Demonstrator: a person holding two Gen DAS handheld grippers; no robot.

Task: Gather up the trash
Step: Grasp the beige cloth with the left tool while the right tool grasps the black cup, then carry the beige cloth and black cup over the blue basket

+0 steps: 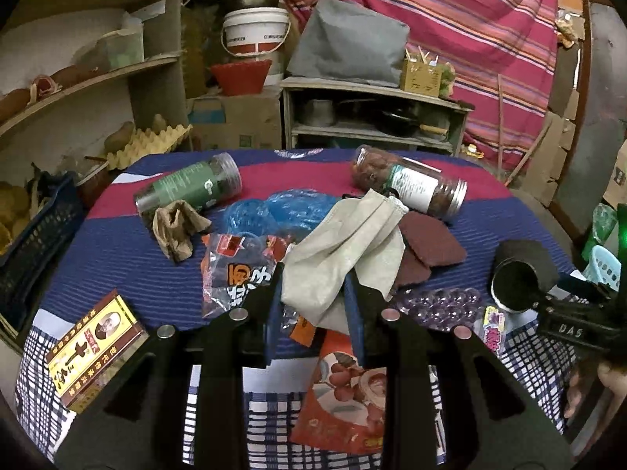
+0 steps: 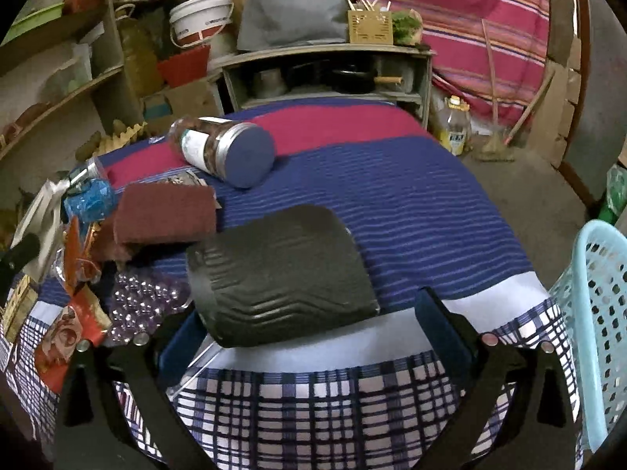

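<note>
My left gripper point(image 1: 315, 286) is shut on a grey-white face mask point(image 1: 345, 243) and holds it above the littered table. Under it lie an orange snack wrapper point(image 1: 231, 270), a blue plastic bag point(image 1: 282, 207), a crumpled brown paper point(image 1: 176, 227), maroon scouring pads point(image 1: 427, 243) and a red food packet point(image 1: 348, 391). My right gripper point(image 2: 313, 313) is open with a black ribbed paper cup point(image 2: 282, 274) lying on its side between its jaws; it also shows in the left wrist view point(image 1: 517, 274).
Two clear jars point(image 1: 192, 188) point(image 1: 411, 184) lie at the back of the striped tablecloth point(image 2: 392, 203). A yellow box point(image 1: 94, 344) sits front left. Purple beads point(image 2: 145, 301) lie by the cup. A light-blue basket point(image 2: 595, 321) stands off the table's right edge.
</note>
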